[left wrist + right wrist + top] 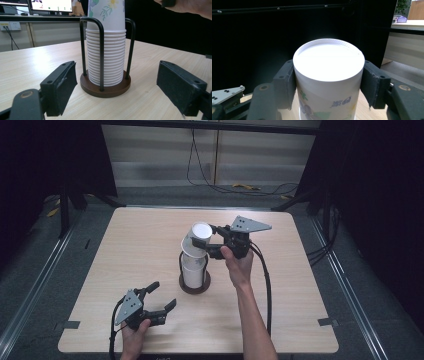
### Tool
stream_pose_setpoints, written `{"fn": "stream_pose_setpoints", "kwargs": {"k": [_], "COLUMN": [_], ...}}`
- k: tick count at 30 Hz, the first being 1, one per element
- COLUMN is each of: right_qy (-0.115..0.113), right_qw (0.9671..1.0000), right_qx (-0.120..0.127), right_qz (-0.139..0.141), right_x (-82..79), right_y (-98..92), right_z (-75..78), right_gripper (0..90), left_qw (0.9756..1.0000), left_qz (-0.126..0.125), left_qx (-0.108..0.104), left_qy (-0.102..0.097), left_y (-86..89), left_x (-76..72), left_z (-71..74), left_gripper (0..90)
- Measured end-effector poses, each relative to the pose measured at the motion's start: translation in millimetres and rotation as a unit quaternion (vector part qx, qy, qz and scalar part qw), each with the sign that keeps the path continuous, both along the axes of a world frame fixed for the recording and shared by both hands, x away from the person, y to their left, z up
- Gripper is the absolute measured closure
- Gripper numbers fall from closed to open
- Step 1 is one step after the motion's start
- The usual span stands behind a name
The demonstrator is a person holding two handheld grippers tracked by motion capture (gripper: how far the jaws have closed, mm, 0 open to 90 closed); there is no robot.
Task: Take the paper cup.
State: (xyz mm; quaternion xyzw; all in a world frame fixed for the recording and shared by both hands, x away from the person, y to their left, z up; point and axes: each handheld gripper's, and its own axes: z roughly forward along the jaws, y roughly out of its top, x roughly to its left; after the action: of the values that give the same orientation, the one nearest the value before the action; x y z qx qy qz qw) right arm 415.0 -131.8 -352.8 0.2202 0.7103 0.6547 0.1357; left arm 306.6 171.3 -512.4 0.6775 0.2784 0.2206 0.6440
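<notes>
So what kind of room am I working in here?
Probably a lab or recording studio: black curtains flank the light wooden table, loose cables cross the floor, and a desk with computer monitors stands behind.

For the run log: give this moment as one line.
right gripper: shut on top cup | left gripper: open, empty | stack in holder

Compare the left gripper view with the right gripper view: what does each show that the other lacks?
Left gripper view alone: the round brown wooden base with black wire uprights, the stack of nested white paper cups in it, and the open left tool short of the holder.

Right gripper view alone: the right tool shut on the top floral-printed paper cup, bottom up.

Both: that floral cup and the light wooden table.
</notes>
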Motion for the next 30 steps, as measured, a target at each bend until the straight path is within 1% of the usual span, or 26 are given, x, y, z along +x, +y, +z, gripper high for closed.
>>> {"fn": "stream_pose_setpoints", "kwargs": {"k": [4, 5, 7, 15, 24, 25, 26, 27, 30], "right_qy": [0.000, -0.001, -0.002, -0.008, -0.014, -0.014, -0.015, -0.016, -0.014], "right_qw": [1.0000, 0.9999, 0.9998, 0.9992, 0.9989, 0.9989, 0.9989, 0.9988, 0.9988], "right_qx": [0.009, 0.017, 0.018, 0.039, 0.043, 0.043, 0.044, 0.046, 0.046], "right_qz": [0.002, 0.004, 0.003, 0.000, -0.007, -0.007, -0.008, -0.008, -0.011], "right_x": [-1.6, -2.4, -2.7, -5.0, -12.4, -12.4, -13.9, -15.1, -18.4], "right_y": [-2.3, -3.6, -4.1, -10.6, -21.4, -21.4, -22.9, -24.6, -29.7], "right_z": [1.2, 2.2, 2.9, 7.8, 11.8, 11.8, 11.9, 12.0, 11.5], "right_gripper": [36.3, 36.3, 36.3, 36.5, 36.6, 36.6, 36.6, 36.6, 36.7], "left_qw": [1.0000, 1.0000, 1.0000, 1.0000, 1.0000, 1.0000, 1.0000, 1.0000, 1.0000], "left_qz": [0.002, 0.002, 0.000, 0.001, 0.003, -0.001, -0.004, 0.002, -0.002], "left_qx": [0.003, 0.003, 0.000, -0.001, 0.001, -0.001, 0.003, 0.000, -0.001], "left_qy": [-0.003, -0.003, 0.000, 0.000, 0.000, 0.001, -0.003, 0.000, 0.002], "left_y": [0.5, 0.5, 0.1, 0.1, 0.5, 0.0, 0.6, 0.4, 1.7], "left_x": [0.1, 0.1, 0.0, 0.0, 0.6, 0.5, 1.1, 0.8, 2.1], "left_z": [0.1, 0.1, 0.0, 0.0, 0.2, 0.0, 0.2, 0.1, 0.3], "left_gripper": [16.1, 16.1, 16.1, 16.1, 16.0, 16.0, 16.2, 16.3, 16.3]}}
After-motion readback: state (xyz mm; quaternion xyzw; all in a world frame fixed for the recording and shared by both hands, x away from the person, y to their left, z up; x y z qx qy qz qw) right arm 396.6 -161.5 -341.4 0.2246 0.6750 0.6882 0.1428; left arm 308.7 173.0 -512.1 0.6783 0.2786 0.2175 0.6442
